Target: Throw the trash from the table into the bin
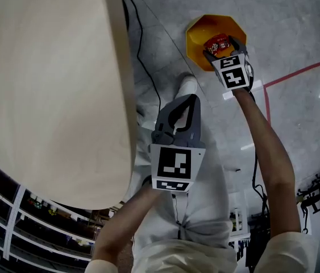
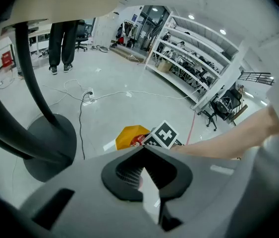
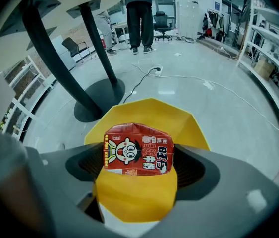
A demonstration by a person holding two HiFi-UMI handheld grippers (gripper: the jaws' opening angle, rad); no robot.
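Right claw (image 3: 139, 168) grips a red drink carton (image 3: 138, 149) by its two ends, jaws pressing in from either side, directly above the open mouth of a yellow bin (image 3: 151, 110) on the floor. In the head view the same claw (image 1: 224, 50) sits at the end of an outstretched arm, well away from the counter (image 1: 46, 84), with the carton (image 1: 217, 42) poised over the middle of the bin (image 1: 200, 32).

The carton's long axis runs crosswise, from one jaw to the other. Its printed cartoon face turns back toward the claw's own camera, and its upper edge looks bowed and creased. Which end carries the opening cannot be told.

It reads as a small, probably empty pack: light, made of thin coated card, soft enough to buckle under a hard squeeze, with a slick printed skin. A hold at the ends suits it, since the folded seams there are likely its stiffest part, while a pinch across the broad faces would probably crush it flat. Being so light, it should drop straight down once let go, and the bin lies below the jaws on every side.

Left claw (image 2: 144, 151) is clenched on nothing, tips meeting. It is held low (image 1: 183, 104) just beside the counter's edge and points toward the right claw and the bin beyond.
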